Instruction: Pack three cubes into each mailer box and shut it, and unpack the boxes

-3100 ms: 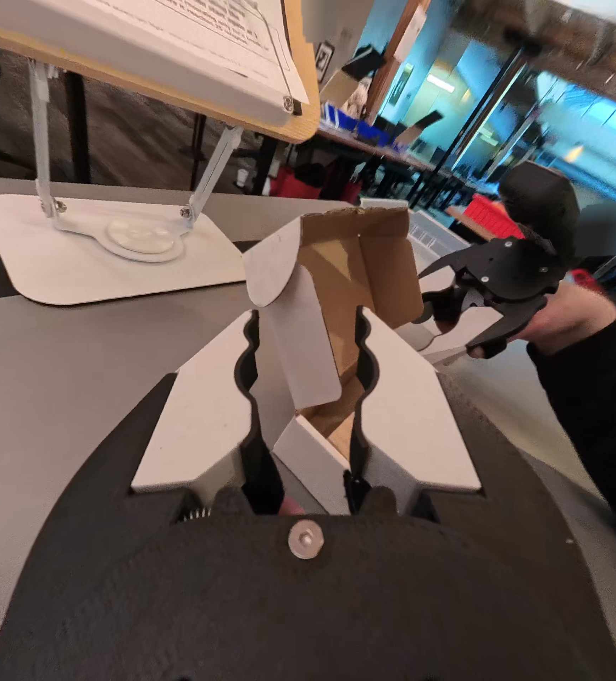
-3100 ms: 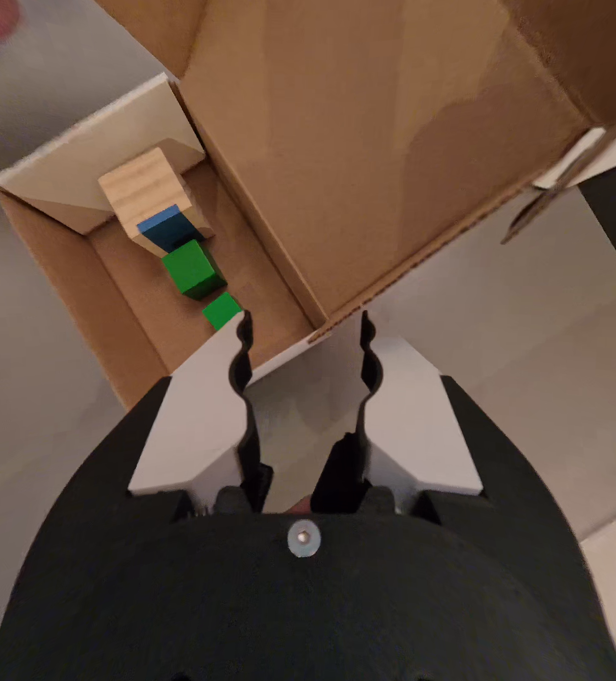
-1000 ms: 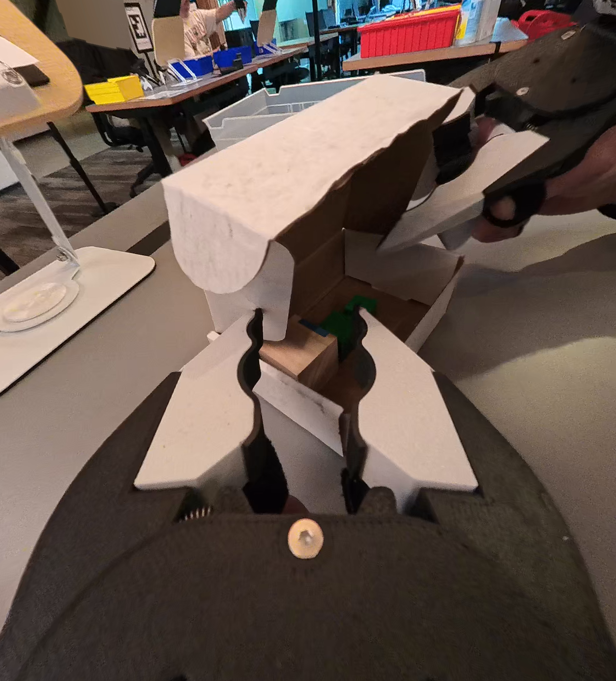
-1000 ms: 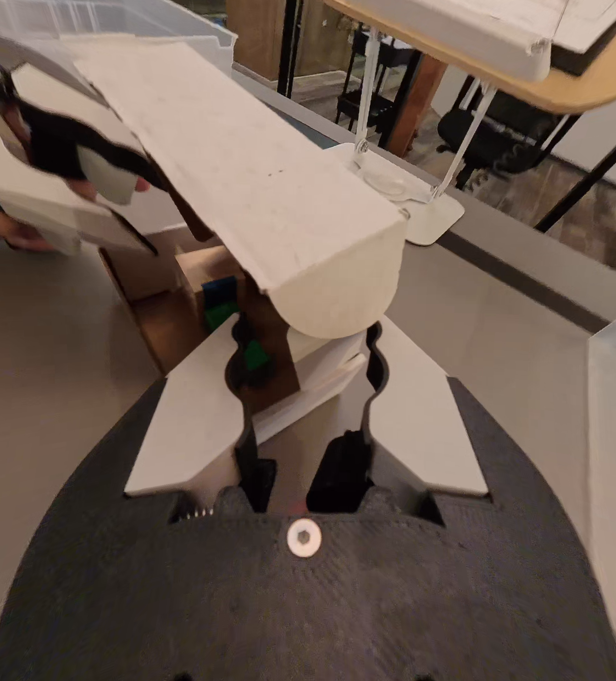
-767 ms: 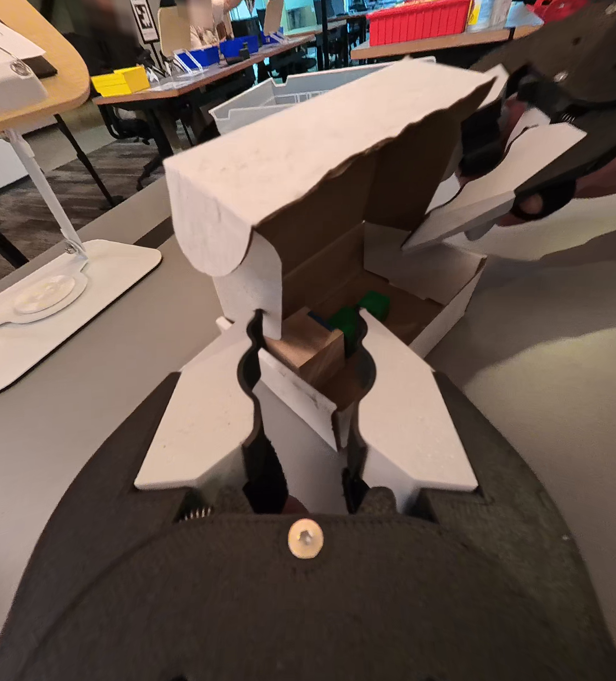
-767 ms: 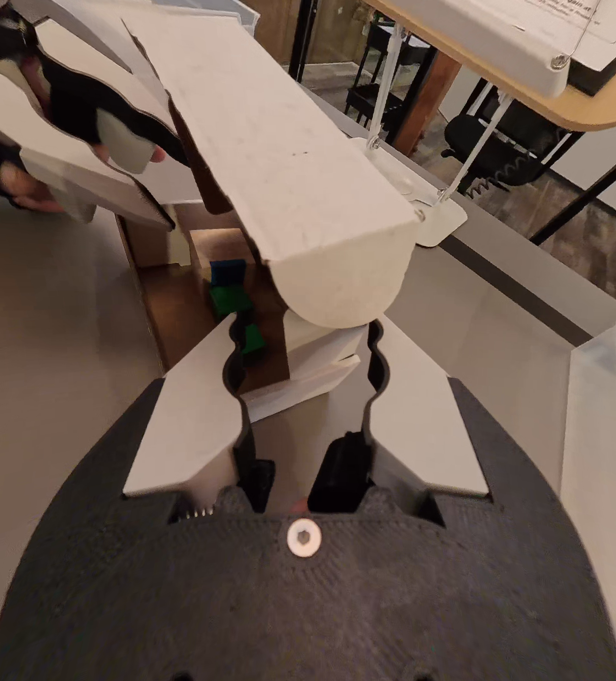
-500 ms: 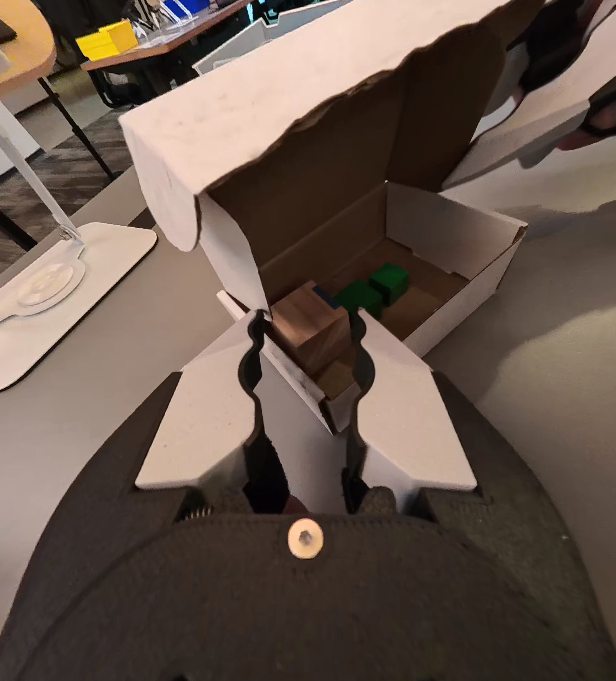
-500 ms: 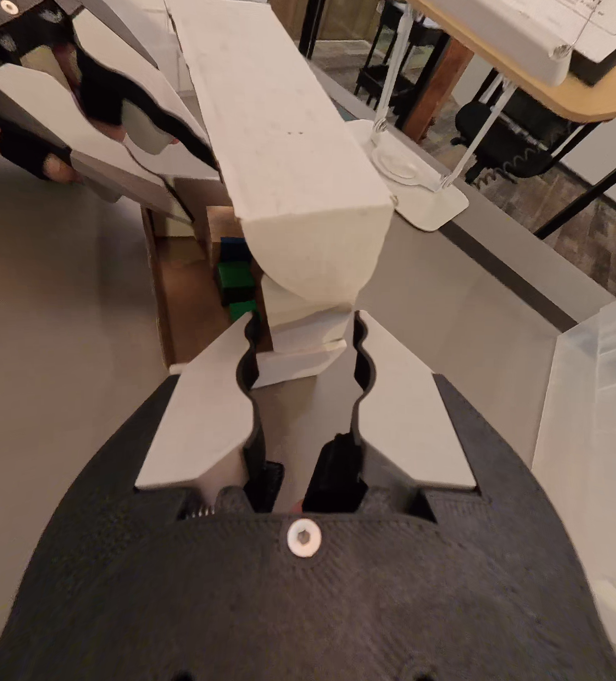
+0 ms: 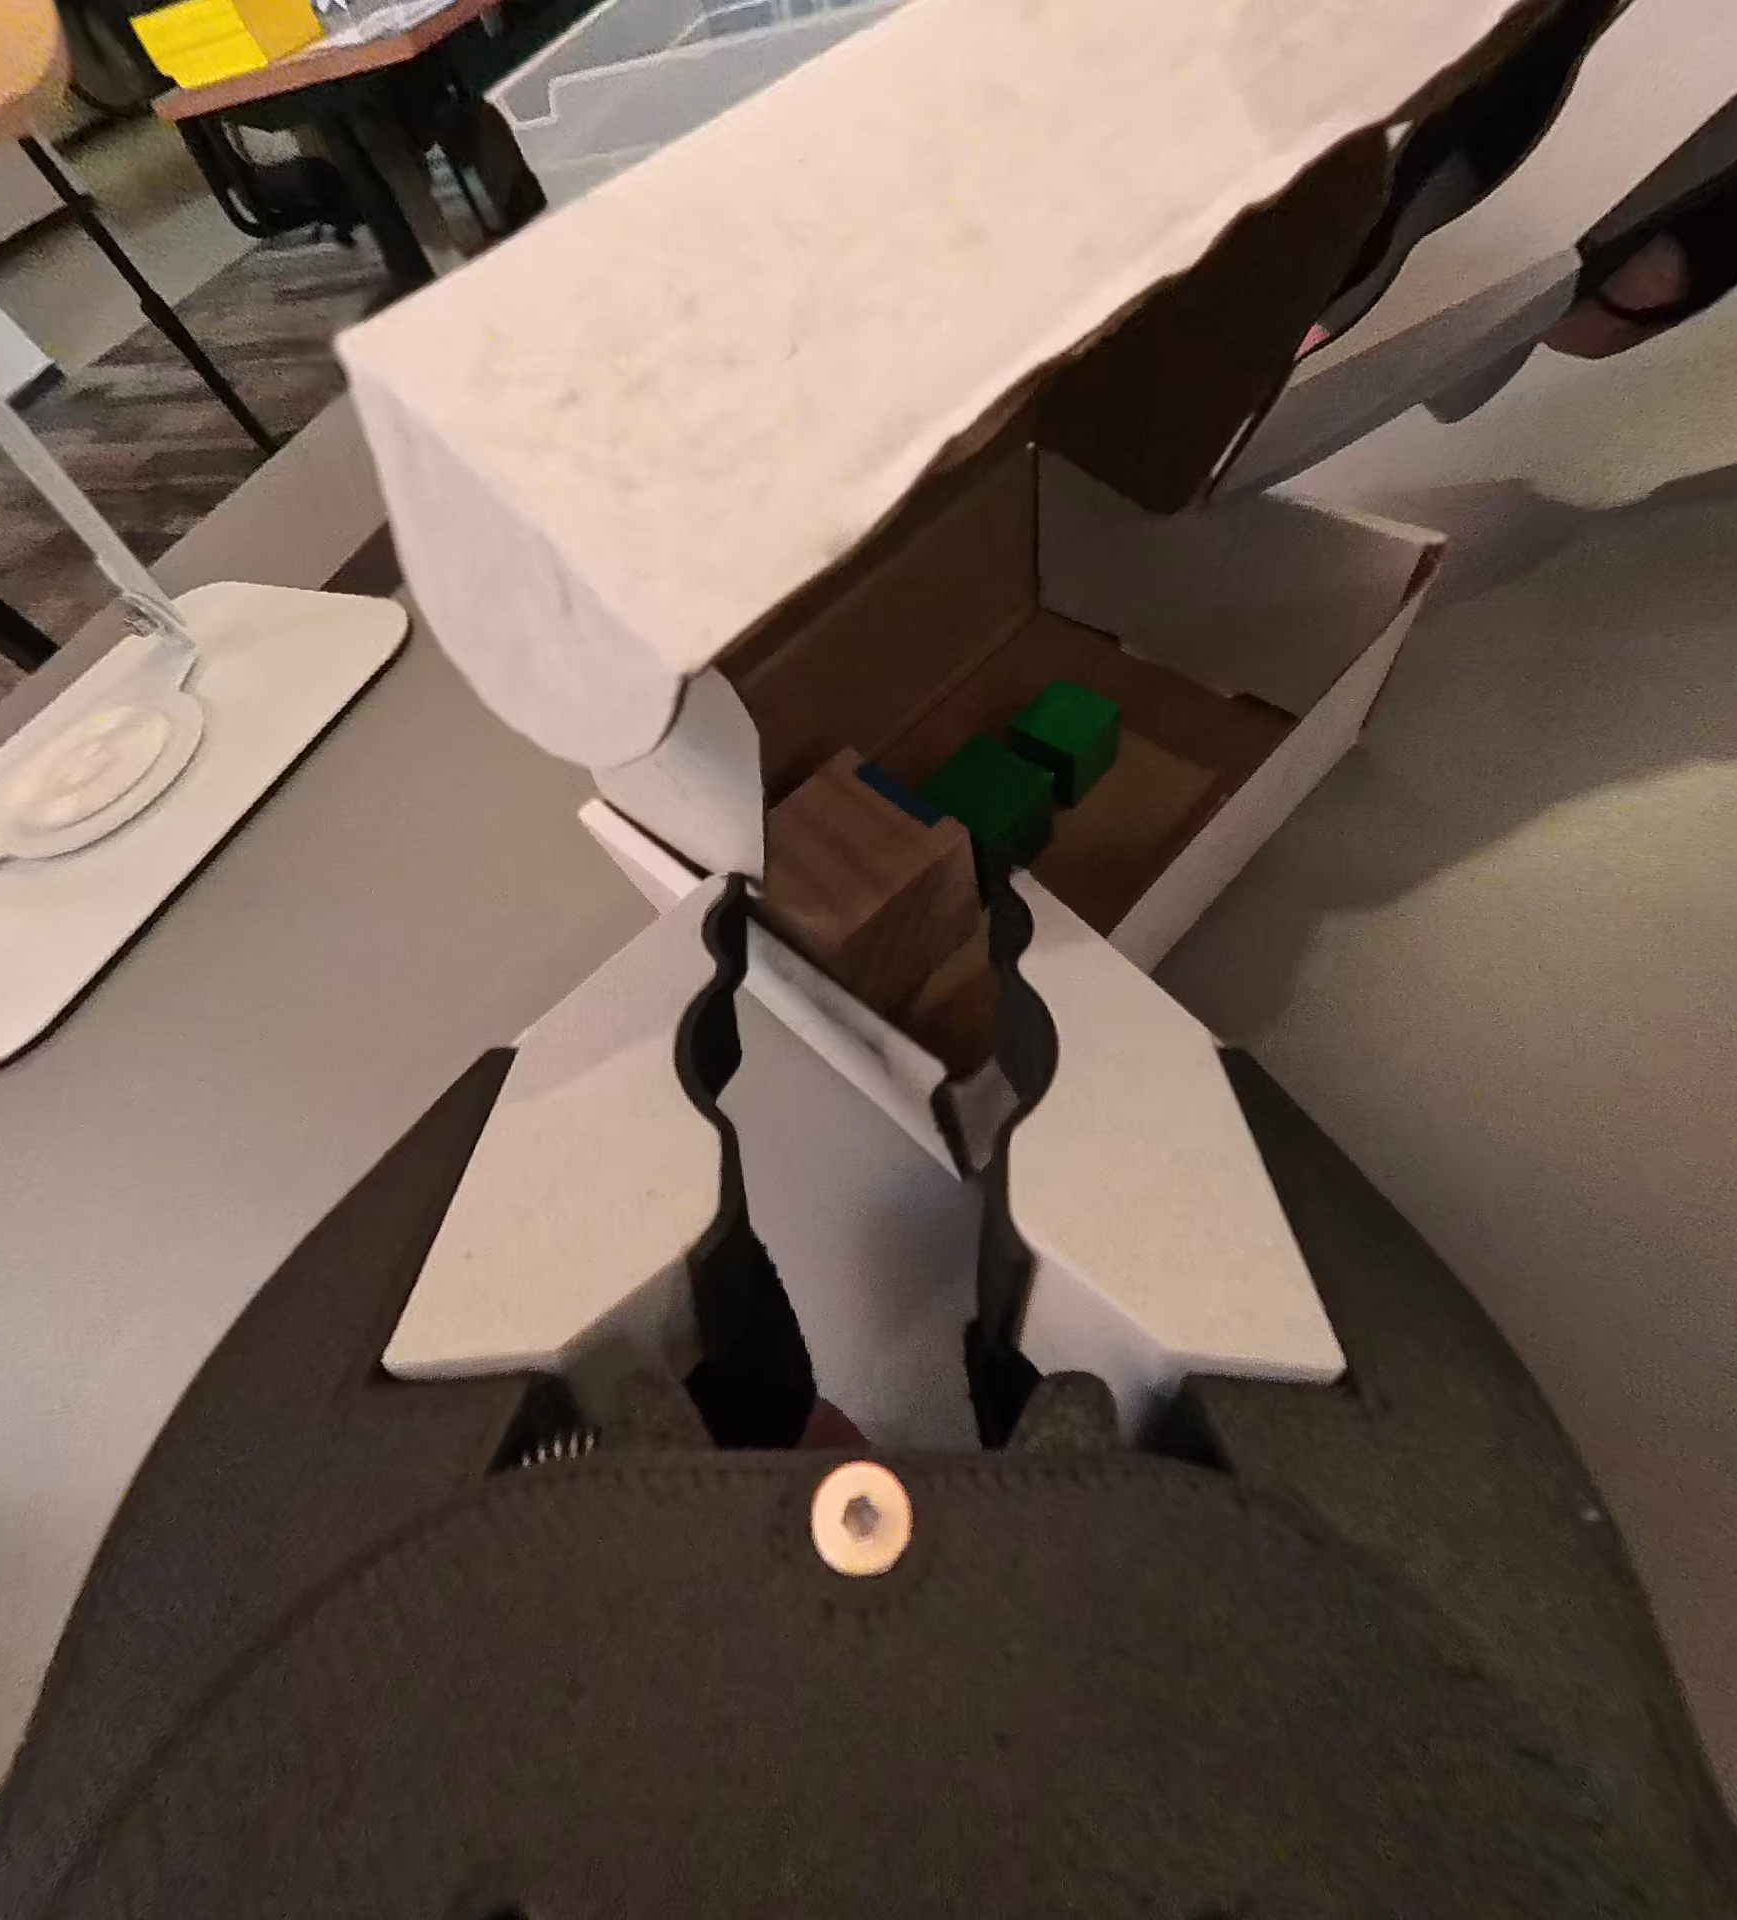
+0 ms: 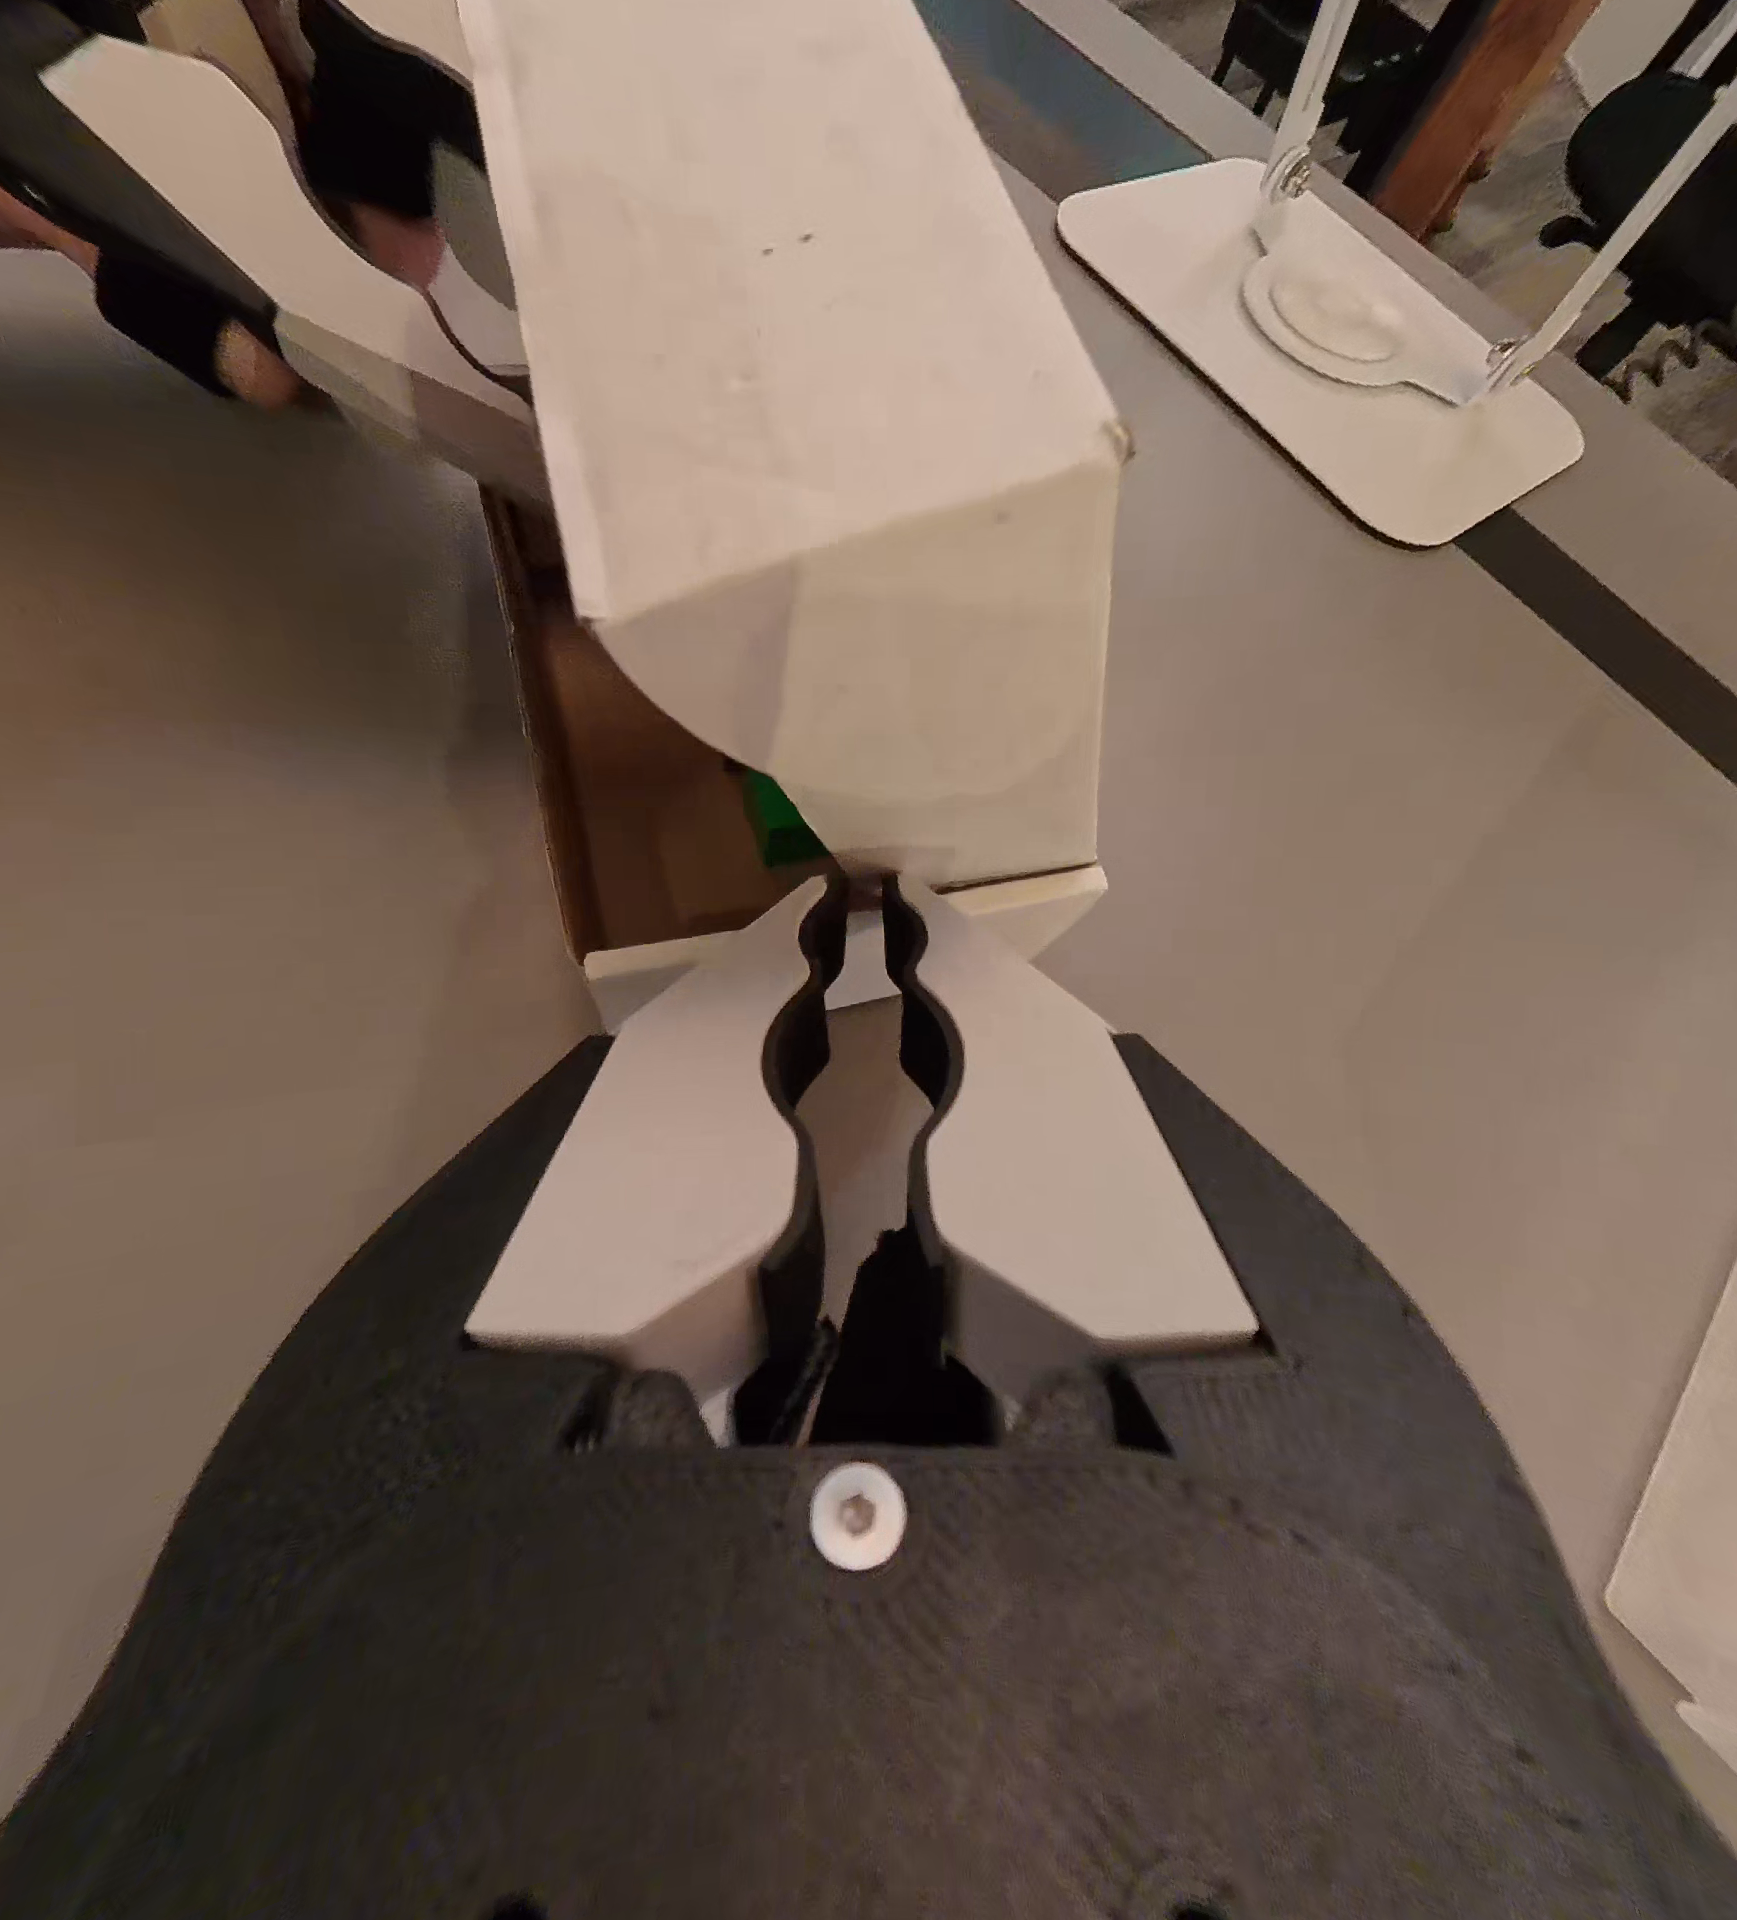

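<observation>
White mailer box (image 9: 1248, 665) sits on grey worktop (image 9: 220, 1039), lid (image 9: 791, 312) half raised. Wooden cube (image 9: 864, 883) and two green cubes (image 9: 1030, 769) inside.

Left gripper (image 9: 859, 997): fingers moderately apart, straddling near box corner, not clamping. Right gripper (image 10: 864, 925): fingers narrow, at side-flap edge; grip unclear.

Risk: lid flap catches outside the wall or on the wooden cube, box slides.

White stand base (image 10: 1342, 343) nearby; office tables behind.
</observation>
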The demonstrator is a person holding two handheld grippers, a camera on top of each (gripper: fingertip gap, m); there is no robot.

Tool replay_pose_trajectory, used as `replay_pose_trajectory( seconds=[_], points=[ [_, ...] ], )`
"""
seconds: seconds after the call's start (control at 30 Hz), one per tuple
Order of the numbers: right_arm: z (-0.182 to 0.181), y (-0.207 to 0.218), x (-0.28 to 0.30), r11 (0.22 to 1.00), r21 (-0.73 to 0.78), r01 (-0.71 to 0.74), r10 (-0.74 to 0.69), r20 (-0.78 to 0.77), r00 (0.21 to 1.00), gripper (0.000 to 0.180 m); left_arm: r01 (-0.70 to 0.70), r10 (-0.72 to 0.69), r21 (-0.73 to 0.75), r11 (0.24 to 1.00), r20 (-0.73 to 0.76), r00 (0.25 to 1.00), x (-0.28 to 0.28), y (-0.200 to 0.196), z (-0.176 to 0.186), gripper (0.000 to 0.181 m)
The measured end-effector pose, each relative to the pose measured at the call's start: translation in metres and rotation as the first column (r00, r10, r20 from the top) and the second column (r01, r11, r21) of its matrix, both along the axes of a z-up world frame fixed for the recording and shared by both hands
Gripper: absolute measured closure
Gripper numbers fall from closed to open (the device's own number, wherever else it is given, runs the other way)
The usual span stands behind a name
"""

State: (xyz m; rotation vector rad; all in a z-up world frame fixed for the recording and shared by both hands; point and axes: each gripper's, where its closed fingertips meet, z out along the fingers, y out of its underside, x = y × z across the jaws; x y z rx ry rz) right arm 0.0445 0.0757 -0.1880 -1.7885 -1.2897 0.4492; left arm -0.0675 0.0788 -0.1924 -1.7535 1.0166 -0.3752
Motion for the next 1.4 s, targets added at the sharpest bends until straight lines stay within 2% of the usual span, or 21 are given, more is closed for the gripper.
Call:
replay_pose_trajectory(
  seconds=[0.17,0.23,0.3,0.4,0.47,0.53,0.63,0.7,0.9,1.0,1.1,1.17,1.23,1.33,1.4],
  points=[
    [0.004,-0.012,0.012,0.997,-0.031,-0.065,0.065,0.027,0.998,0.165,-0.044,0.043,0.019,0.999,0.041,0.998,-0.017,-0.015,0.019,0.119],
    [0.004,-0.015,0.025,0.997,-0.037,-0.071,0.073,0.07,0.995,0.147,-0.082,0.081,0.069,0.994,0.013,0.997,-0.027,-0.013,0.038,0.114],
    [0.016,-0.016,0.033,0.997,-0.029,-0.067,0.068,0.047,0.997,0.145,-0.084,0.084,0.142,0.986,0.005,0.996,-0.03,-0.014,0.067,0.109],
    [0.053,-0.012,0.031,0.994,0.087,-0.068,0.069,-0.009,0.998,0.127,-0.03,0.06,0.282,0.959,-0.098,0.993,-0.022,-0.014,0.104,0.103],
    [0.075,-0.015,0.018,0.983,0.155,-0.099,0.102,-0.015,0.995,0.114,0.045,0.028,0.312,0.949,-0.227,0.974,-0.01,-0.011,0.11,0.102],
    [0.082,-0.011,0.002,0.968,0.22,-0.118,0.114,0.031,0.993,0.1,0.125,-0.021,0.274,0.954,-0.353,0.935,0.001,-0.005,0.099,0.103],
    [0.073,-0.006,-0.014,0.952,0.266,-0.155,0.12,0.14,0.983,0.1,0.151,-0.04,0.196,0.969,-0.479,0.877,0.006,0.01,0.072,0.112],
    [0.065,-0.009,-0.021,0.94,0.281,-0.192,0.142,0.188,0.972,0.122,0.148,-0.033,0.202,0.968,-0.484,0.874,0.008,0.012,0.069,0.12],
    [0.034,-0.039,-0.019,0.933,0.22,-0.286,0.226,0.26,0.939,0.119,0.226,-0.136,0.109,0.968,-0.528,0.838,0.014,-0.03,0.043,0.127],
    [0.011,-0.055,-0.016,0.93,0.171,-0.326,0.269,0.288,0.919,0.113,0.24,-0.168,0.059,0.969,-0.554,0.815,0.017,-0.049,0.015,0.127],
    [-0.019,-0.058,-0.011,0.921,0.186,-0.342,0.254,0.376,0.891,0.111,0.221,-0.15,0.051,0.974,-0.585,0.797,0.019,-0.057,-0.016,0.129],
    [-0.024,-0.055,-0.012,0.919,0.241,-0.312,0.217,0.352,0.91,0.11,0.173,-0.076,0.124,0.977,-0.556,0.828,0.021,-0.051,-0.017,0.13],
    [-0.022,-0.057,-0.012,0.927,0.222,-0.303,0.226,0.314,0.922,0.111,0.138,-0.054,0.122,0.983,-0.526,0.849,0.023,-0.052,-0.016,0.131],
    [-0.014,-0.062,-0.008,0.933,0.154,-0.325,0.277,0.266,0.923,0.105,0.188,-0.126,0.083,0.979,-0.48,0.868,0.025,-0.065,-0.007,0.126],
    [-0.001,-0.069,0.0,0.921,0.124,-0.369,0.337,0.221,0.915,0.105,0.251,-0.223,0.014,0.968,-0.409,0.885,0.024,-0.08,0.008,0.12]
  ],
)
